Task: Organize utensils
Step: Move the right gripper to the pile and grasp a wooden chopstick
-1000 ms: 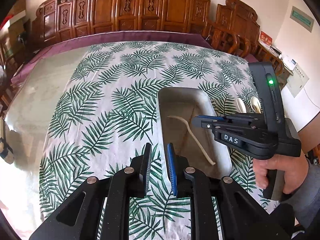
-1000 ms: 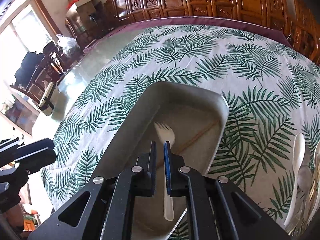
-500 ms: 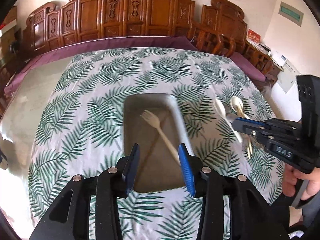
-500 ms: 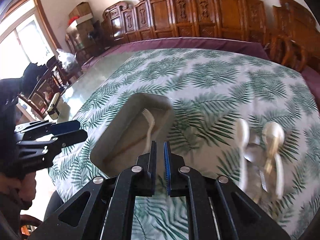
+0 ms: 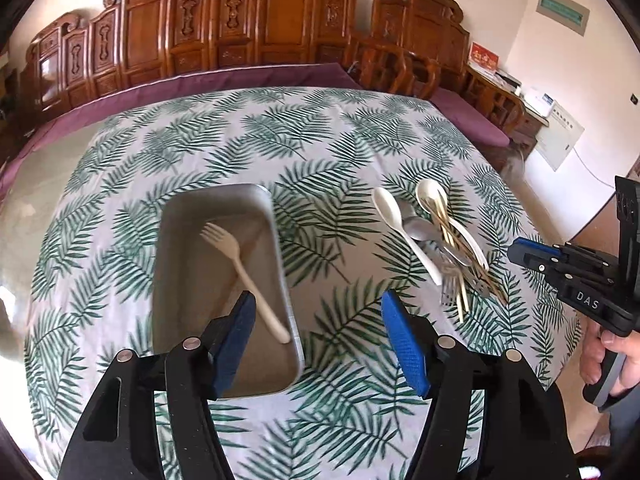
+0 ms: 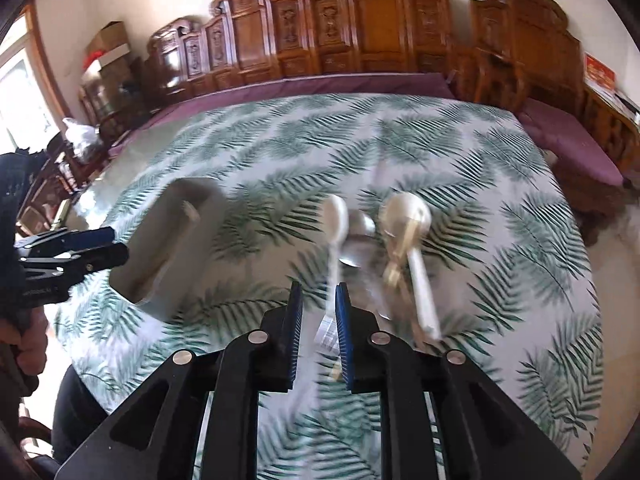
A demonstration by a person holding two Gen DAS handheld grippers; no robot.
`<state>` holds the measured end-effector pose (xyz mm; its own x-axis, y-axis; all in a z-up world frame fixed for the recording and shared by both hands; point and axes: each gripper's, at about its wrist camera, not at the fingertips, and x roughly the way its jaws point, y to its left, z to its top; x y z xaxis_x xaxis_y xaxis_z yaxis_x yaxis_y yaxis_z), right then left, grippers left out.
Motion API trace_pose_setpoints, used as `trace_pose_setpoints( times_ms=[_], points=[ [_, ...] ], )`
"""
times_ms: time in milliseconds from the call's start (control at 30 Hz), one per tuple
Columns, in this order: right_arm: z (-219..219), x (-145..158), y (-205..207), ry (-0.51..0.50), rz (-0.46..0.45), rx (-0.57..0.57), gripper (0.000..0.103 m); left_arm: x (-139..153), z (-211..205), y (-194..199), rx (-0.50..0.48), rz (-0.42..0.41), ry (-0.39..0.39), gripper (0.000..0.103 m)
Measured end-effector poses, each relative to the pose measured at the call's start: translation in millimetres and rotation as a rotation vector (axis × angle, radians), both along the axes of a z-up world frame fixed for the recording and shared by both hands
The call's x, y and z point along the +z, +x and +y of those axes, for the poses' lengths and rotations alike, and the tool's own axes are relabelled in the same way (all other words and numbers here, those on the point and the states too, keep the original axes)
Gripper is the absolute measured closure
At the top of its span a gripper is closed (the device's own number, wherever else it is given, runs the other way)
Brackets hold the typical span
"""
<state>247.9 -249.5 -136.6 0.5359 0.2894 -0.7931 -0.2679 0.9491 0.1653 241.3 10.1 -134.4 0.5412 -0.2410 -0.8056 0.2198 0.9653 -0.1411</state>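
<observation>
A grey metal tray [image 5: 168, 280] [image 6: 160, 280] lies on the leaf-print cloth with a white plastic fork [image 5: 240, 264] and a brown chopstick [image 5: 250, 246] in it. To its right is a loose pile: white spoons [image 5: 390, 208] [image 6: 336, 220], a metal spoon [image 5: 418, 228], chopsticks [image 5: 444, 224] and a metal fork [image 5: 450, 284]. My left gripper [image 5: 318, 300] hovers over the tray's near right corner, its jaws opening wide with nothing between them. My right gripper [image 6: 319, 290] [image 5: 520, 252] hangs above the pile's near end, its jaws opening a little and empty. The right wrist view is blurred.
Carved wooden chairs [image 5: 280, 20] line the far side behind a purple cloth edge [image 5: 240, 76]. Bare glossy tabletop [image 5: 36, 184] shows left of the leaf cloth. A person's hand [image 5: 612, 352] holds the right gripper at the table's right edge. Boxes [image 6: 108, 48] stand far left.
The right gripper has swung from above the tray over to the utensil pile and parted its jaws slightly. The left gripper has shifted right along the tray and spread its jaws wide.
</observation>
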Motion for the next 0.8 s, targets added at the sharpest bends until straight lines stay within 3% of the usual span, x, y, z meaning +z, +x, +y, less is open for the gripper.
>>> trace_pose_setpoints(
  times_ms=[267, 533, 800],
  points=[
    [-31, -37, 12, -0.050, 0.069, -0.023, 0.084, -15, -28, 10, -0.032, 0.030, 0.005, 0.041],
    [-28, -72, 38, -0.082, 0.130, 0.013, 0.084, -27, -44, 13, -0.055, 0.060, 0.016, 0.041],
    [-21, -85, 65, -0.125, 0.146, 0.046, 0.084, -38, -55, 20, -0.063, 0.083, 0.023, 0.041]
  ],
)
